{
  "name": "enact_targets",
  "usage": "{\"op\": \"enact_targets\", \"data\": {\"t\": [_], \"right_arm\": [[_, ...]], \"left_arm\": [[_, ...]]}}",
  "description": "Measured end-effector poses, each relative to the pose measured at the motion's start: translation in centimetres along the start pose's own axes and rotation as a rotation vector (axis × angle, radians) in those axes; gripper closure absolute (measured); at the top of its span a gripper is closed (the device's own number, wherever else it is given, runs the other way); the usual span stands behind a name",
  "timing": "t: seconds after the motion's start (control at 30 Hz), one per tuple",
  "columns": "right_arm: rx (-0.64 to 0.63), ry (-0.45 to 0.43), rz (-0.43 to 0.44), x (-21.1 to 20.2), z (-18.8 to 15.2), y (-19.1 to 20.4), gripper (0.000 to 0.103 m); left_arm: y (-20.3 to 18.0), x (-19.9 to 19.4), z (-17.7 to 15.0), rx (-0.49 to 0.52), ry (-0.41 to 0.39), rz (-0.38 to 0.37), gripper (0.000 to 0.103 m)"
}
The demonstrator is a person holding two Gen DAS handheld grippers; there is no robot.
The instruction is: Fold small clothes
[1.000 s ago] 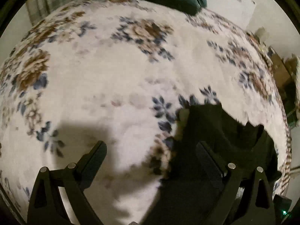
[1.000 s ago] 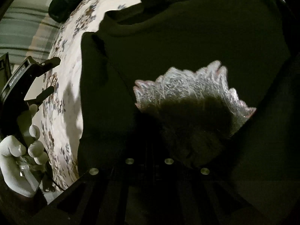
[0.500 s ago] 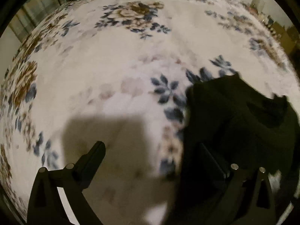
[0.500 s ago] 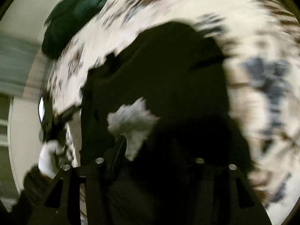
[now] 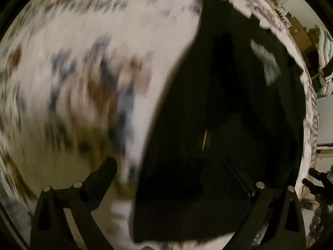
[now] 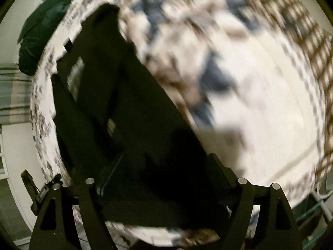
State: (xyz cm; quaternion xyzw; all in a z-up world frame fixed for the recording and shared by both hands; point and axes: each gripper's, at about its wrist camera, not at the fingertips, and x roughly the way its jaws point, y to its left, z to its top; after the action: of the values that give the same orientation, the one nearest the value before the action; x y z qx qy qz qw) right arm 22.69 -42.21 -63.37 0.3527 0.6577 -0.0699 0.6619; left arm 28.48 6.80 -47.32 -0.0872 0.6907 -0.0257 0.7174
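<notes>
Black garment (image 5: 218, 114) lies spread under both open grippers, left gripper (image 5: 172, 177) and right gripper (image 6: 162, 173).

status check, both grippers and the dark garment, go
Left gripper open, low over the black garment's left edge. Right gripper open, over its near end. Garment lies on the floral blanket. Both views blurred; nothing seen in the way.

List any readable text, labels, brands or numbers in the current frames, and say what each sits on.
None can be read in either view.
The black garment carries a pale patch, blurred by motion; no letters can be made out.
A small yellowish sliver on the garment is too small and dark to tell if it bears text.
The floral blanket shows only pattern.
The left gripper and right gripper show no legible marking.
</notes>
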Motion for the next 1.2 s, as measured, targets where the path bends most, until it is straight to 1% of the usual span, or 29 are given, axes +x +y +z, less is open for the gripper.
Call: {"op": "enact_targets", "data": {"t": [0.07,0.17,0.2,0.23,0.27,0.3,0.33,0.37,0.4,0.43,0.47,0.5,0.63,0.7,0.77,0.9,0.97,1.0,1.03,1.07,1.1,1.13,1.17,1.2], "right_arm": [[0.009,0.034,-0.006,1.1,-2.3,-2.3,0.021],[-0.004,0.112,0.006,3.6,-5.2,-5.1,0.021],[-0.005,0.136,0.023,4.5,-5.9,-5.6,0.021],[-0.009,0.151,0.04,5.3,-6.5,-6.1,0.021],[-0.023,0.148,0.051,5.8,-7.1,-6.5,0.021],[-0.043,0.127,0.063,6.0,-7.6,-6.7,0.022],[-0.047,0.12,0.079,6.2,-7.9,-7.0,0.033],[-0.049,0.119,0.088,6.6,-8.1,-6.9,0.06],[-0.052,0.13,0.088,7.0,-8.5,-6.9,0.077],[-0.058,0.13,0.102,7.1,-8.9,-6.7,0.087],[-0.071,0.111,0.102,6.8,-9.2,-6.2,0.09],[-0.075,0.09,0.101,6.4,-9.5,-6.2,0.092],[-0.043,0.046,0.104,4.2,-10.3,-7.6,0.096],[-0.02,0.05,0.141,3.1,-10.5,-8.6,0.096],[-0.055,0.053,0.145,2.1,-10.7,-8.5,0.096],[-0.101,0.055,0.148,0.8,-10.7,-7.5,0.096],[-0.12,0.064,0.149,1.0,-10.5,-7.5,0.095],[-0.115,0.082,0.174,1.5,-10.3,-7.4,0.095],[-0.097,0.105,0.194,2.5,-10.0,-7.9,0.092],[-0.077,0.119,0.194,3.4,-9.8,-8.0,0.088],[-0.058,0.139,0.194,4.4,-9.6,-8.2,0.086],[-0.049,0.152,0.19,5.1,-9.4,-8.6,0.076],[-0.036,0.171,0.178,6.1,-9.5,-9.0,0.063],[-0.024,0.192,0.19,6.9,-9.6,-9.1,0.06]], "left_arm": [[1.0,1.2,-3.7,-0.03,0.029,0.004,0.001],[2.0,3.5,-6.9,-0.063,0.044,0.008,0.002],[2.1,4.3,-7.4,-0.071,0.049,-0.005,0.003],[2.1,5.1,-7.8,-0.084,0.05,-0.003,0.003],[2.1,5.8,-8.0,-0.097,0.04,-0.005,0.004],[2.0,6.6,-8.2,-0.112,0.034,-0.026,0.008],[1.8,7.1,-8.2,-0.128,0.024,-0.026,0.014],[1.5,7.2,-8.1,-0.13,0.004,-0.018,0.019],[1.3,7.0,-8.1,-0.13,-0.023,-0.011,0.027],[1.1,6.7,-8.2,-0.128,-0.053,-0.005,0.053],[0.8,6.1,-8.4,-0.117,-0.085,0.001,0.092],[0.5,5.5,-8.7,-0.106,-0.103,0.001,0.096],[0.0,3.2,-9.7,-0.09,-0.146,-0.018,0.097],[-0.5,1.9,-10.2,-0.069,-0.171,-0.024,0.098],[-0.8,1.1,-10.6,-0.057,-0.183,-0.02,0.098],[-0.5,-0.2,-10.3,-0.062,-0.192,-0.049,0.098],[-0.3,0.3,-10.1,-0.055,-0.187,-0.077,0.097],[-0.4,0.9,-9.6,-0.057,-0.181,-0.078,0.097],[0.0,1.6,-9.9,-0.057,-0.165,-0.094,0.094],[-0.1,3.0,-9.2,-0.062,-0.134,-0.117,0.094],[0.0,3.9,-9.1,-0.065,-0.11,-0.108,0.093],[0.0,3.8,-10.0,-0.065,-0.099,-0.108,0.085],[0.0,4.9,-9.7,-0.067,-0.088,-0.127,0.073],[-0.1,5.4,-9.7,-0.076,-0.086,-0.126,0.069]]}}
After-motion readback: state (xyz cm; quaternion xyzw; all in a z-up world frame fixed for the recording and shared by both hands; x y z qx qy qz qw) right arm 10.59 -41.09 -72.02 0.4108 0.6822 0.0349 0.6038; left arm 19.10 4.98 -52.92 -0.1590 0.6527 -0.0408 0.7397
